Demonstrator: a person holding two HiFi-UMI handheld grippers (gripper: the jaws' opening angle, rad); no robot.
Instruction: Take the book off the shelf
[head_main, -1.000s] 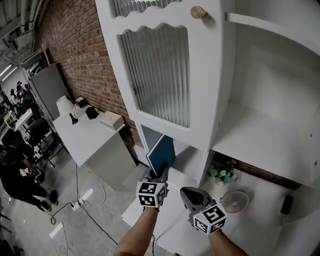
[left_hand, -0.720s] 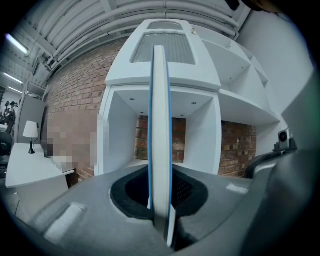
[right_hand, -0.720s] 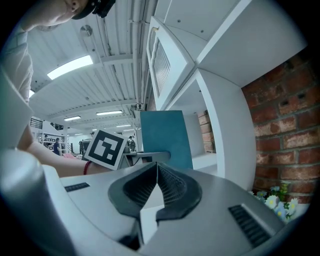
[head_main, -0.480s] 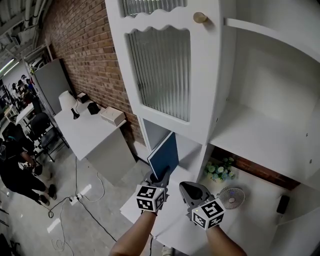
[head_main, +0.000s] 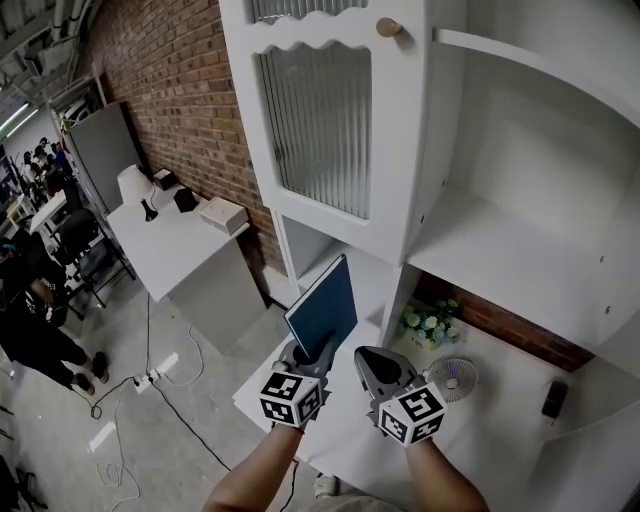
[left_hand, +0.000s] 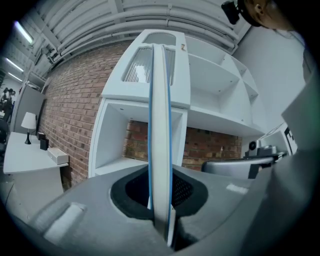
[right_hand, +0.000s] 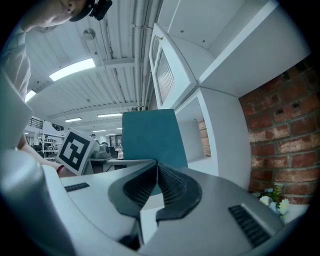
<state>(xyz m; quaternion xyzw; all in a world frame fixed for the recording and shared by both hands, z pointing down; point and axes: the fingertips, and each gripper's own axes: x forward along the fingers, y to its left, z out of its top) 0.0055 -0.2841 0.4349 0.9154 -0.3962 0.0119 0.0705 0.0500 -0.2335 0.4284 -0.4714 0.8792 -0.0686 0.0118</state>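
Note:
A thin blue book (head_main: 322, 308) stands upright on its lower edge in front of the white shelf unit's lower compartment (head_main: 308, 248), clear of it. My left gripper (head_main: 310, 352) is shut on the book's bottom edge. In the left gripper view the book's white page edge (left_hand: 161, 115) rises straight up from between the pads of that gripper (left_hand: 161, 220). My right gripper (head_main: 372, 362) hangs just right of the book, shut with nothing in it. In the right gripper view the book's blue cover (right_hand: 149, 135) shows behind the closed tips of the right gripper (right_hand: 154, 166).
A cabinet door with ribbed glass (head_main: 318, 120) hangs above the compartment. On the white counter (head_main: 500, 400) stand flowers (head_main: 425, 325), a small fan (head_main: 452, 378) and a dark object (head_main: 553, 398). A desk with a lamp (head_main: 135, 190) stands left; people (head_main: 40, 320) and floor cables (head_main: 150, 385) lie beyond.
The book has come out of the lower compartment toward me, still held in my left gripper. Both grippers have drawn back from the shelf unit together.

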